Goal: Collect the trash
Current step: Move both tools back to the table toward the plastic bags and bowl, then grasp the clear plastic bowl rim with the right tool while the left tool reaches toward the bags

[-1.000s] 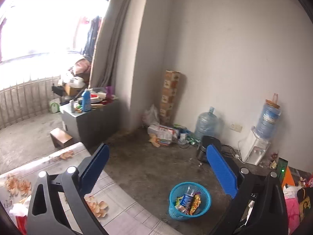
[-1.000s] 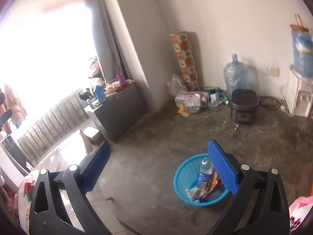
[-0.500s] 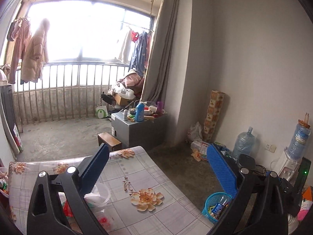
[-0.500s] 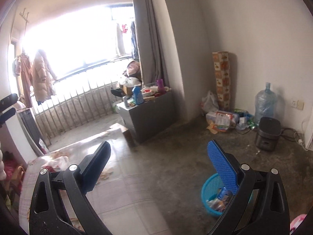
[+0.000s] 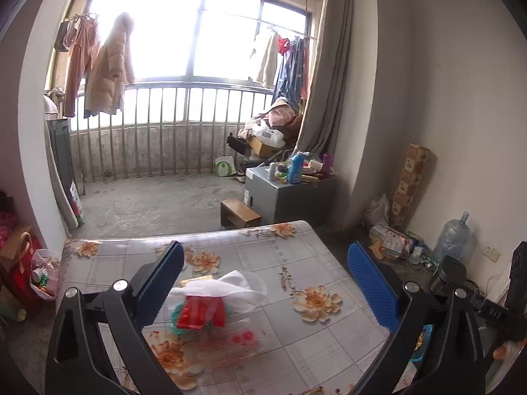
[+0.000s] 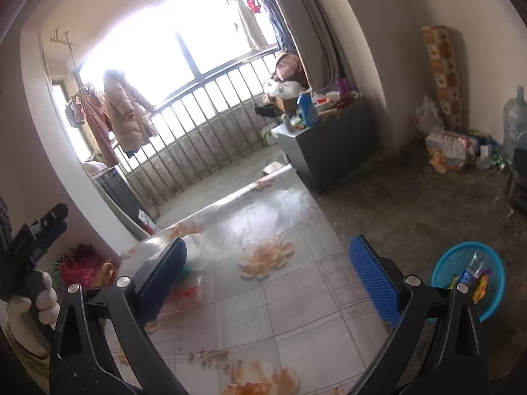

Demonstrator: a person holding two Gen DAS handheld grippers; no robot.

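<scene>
On the flowered table [image 5: 296, 263] lies a small heap of trash: a white crumpled tissue [image 5: 227, 284], a red wrapper [image 5: 201, 311] over something green, and a clear plastic bag with red print [image 5: 230, 342]. My left gripper [image 5: 264, 250] hovers open above the table, with the heap just inside its left finger. My right gripper [image 6: 266, 243] is also open over the table [image 6: 290, 296], holding nothing. The same heap [image 6: 189, 283] shows partly behind its left finger. A blue basket [image 6: 494, 299] with wrappers and a bottle stands on the floor at the right.
A gloved hand [image 6: 42, 296] holds the left gripper's body [image 6: 36, 230] at the left edge. A grey cabinet [image 5: 290, 197] with bottles stands beyond the table, next to a low wooden stool [image 5: 240, 215]. Water jug [image 5: 451, 237], black cooker [image 5: 448, 273] and floor litter [image 5: 392, 238] line the right wall.
Both views have swung up and left from the floor basket to the table. The trash heap has come into view between the left gripper's fingers. Both grippers stay open.
</scene>
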